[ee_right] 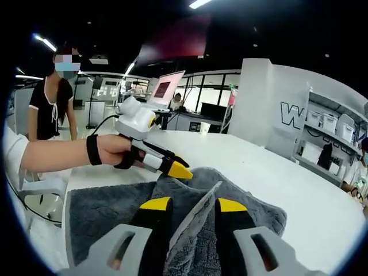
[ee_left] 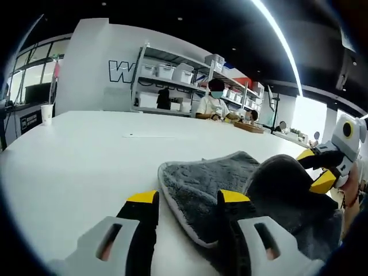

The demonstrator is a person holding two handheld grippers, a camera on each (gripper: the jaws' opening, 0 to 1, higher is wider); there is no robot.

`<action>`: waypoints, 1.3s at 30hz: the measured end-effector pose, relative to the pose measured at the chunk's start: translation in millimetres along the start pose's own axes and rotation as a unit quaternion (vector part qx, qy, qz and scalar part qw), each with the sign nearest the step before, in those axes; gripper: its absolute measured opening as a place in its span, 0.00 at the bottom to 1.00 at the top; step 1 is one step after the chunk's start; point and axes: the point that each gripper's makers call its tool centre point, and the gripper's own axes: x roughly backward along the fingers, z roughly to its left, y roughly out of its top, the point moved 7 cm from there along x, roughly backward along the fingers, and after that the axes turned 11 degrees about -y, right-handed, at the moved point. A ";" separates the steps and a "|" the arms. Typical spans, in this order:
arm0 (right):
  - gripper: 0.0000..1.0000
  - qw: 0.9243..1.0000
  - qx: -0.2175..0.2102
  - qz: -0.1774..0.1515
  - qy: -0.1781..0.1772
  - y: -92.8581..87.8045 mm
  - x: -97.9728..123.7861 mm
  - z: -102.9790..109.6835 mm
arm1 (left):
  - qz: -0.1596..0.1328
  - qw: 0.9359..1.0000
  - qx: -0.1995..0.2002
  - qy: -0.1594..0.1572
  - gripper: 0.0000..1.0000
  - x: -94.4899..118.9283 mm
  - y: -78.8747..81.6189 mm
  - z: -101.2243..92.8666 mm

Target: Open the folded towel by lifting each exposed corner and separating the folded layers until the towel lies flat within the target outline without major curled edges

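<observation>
A grey towel (ee_left: 207, 184) lies on the white table (ee_left: 86, 149), its rounded corner toward me. My left gripper (ee_left: 188, 197) hangs open low over that corner, its right jaw over the towel's edge and nothing between the jaws. At the right, my right gripper (ee_left: 315, 168) holds a raised hump of the towel. In the right gripper view, my right gripper (ee_right: 194, 204) is shut on an upright layer of the towel (ee_right: 103, 207). My left gripper (ee_right: 175, 164), held in a person's hand, points its yellow tip down at the cloth just beyond.
A paper cup (ee_left: 46, 112) stands at the table's far left edge. Shelves with bins (ee_left: 172, 75) and a seated person (ee_left: 215, 100) lie beyond the table. A person (ee_right: 57, 98) stands close to the table side, with screens (ee_right: 164, 89) behind.
</observation>
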 end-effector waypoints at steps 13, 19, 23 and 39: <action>0.24 1.000 -0.002 0.010 -0.006 1.1 -5.0 0.4 | 0.010 1.000 0.008 0.018 0.40 -15.6 -3.0 -2.6; 0.26 1.000 -0.014 0.012 -0.003 -1.3 -7.6 3.4 | 0.015 1.000 0.018 0.021 0.40 -32.7 10.6 37.3; 0.31 1.000 -0.019 0.012 -0.009 -0.1 -10.0 3.3 | 0.016 0.999 0.018 0.021 0.41 -37.9 13.6 39.3; 0.33 0.998 -0.046 0.016 -0.046 -6.1 -14.0 -11.3 | 0.004 0.999 0.040 0.021 0.39 -38.9 15.4 37.9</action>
